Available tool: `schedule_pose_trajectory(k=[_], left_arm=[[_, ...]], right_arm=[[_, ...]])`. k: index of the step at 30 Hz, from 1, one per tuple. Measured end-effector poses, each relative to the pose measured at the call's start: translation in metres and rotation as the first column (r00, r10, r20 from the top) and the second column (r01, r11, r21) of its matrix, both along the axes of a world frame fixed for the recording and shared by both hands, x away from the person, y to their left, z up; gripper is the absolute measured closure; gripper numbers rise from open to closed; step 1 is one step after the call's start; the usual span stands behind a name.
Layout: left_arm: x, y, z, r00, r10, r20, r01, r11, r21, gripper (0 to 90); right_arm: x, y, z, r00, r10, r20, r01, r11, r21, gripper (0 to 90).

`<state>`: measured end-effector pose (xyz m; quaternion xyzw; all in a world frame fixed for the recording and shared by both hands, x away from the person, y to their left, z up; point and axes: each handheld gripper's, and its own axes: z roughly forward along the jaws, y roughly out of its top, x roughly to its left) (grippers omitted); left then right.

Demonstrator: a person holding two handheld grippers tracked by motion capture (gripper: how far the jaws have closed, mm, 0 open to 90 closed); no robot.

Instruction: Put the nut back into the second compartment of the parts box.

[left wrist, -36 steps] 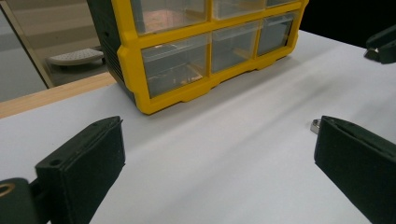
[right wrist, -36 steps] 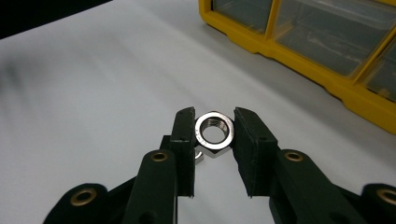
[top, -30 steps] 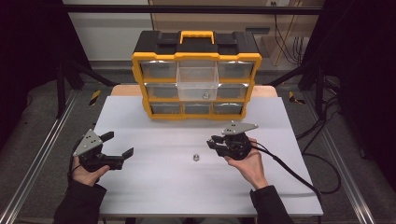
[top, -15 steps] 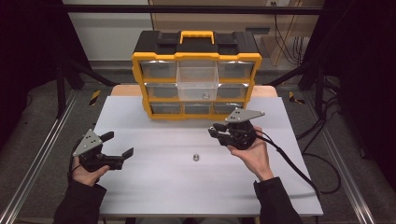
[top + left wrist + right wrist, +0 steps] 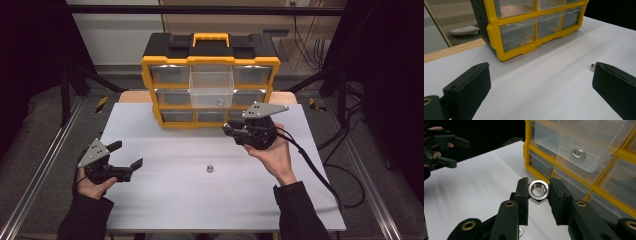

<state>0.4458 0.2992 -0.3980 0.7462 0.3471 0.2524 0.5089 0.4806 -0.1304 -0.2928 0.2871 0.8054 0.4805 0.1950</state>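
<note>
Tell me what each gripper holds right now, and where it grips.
Right gripper: shiny hexagonal steel nut, pinched across its opposite outer sides. Left gripper: open, holding nothing.

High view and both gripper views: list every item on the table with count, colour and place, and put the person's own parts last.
Organiser: one, yellow and black, clear drawers, at the table's far edge.
Pulled-out drawer: one, clear, centre column of the organiser.
Nut in the drawer: one, silver, on the drawer's floor.
Held nut: one, silver, between the right tongs' pads.
Loose nut: one, silver, mid-table.
Table: one, white top.
Left tongs: one, black, open, low over the table's left side.
Right tongs: one, black, shut on the held nut, in front of the organiser.
Hands: two, dark sleeves, entering from the near edge.
</note>
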Motion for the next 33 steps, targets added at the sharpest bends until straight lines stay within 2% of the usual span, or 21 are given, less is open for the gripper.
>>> schedule_pose_trajectory(k=[6,16,33], left_arm=[[0.000,0.000,0.000,1.0000,0.000,0.001,0.000,1.0000,-0.001,1.2],[0.000,0.000,0.000,1.0000,-0.001,0.001,0.001,1.0000,-0.001,1.2],[0.000,0.000,0.000,1.0000,0.000,0.002,0.000,1.0000,-0.004,1.2]], right_arm=[[0.000,0.002,0.010,1.0000,-0.001,0.007,0.001,1.000,0.005,70.2],[0.001,0.007,0.036,0.9991,0.006,0.041,-0.006,1.000,0.012,70.2],[0.007,0.017,0.061,0.9979,0.002,0.065,-0.004,1.000,0.022,70.2]])
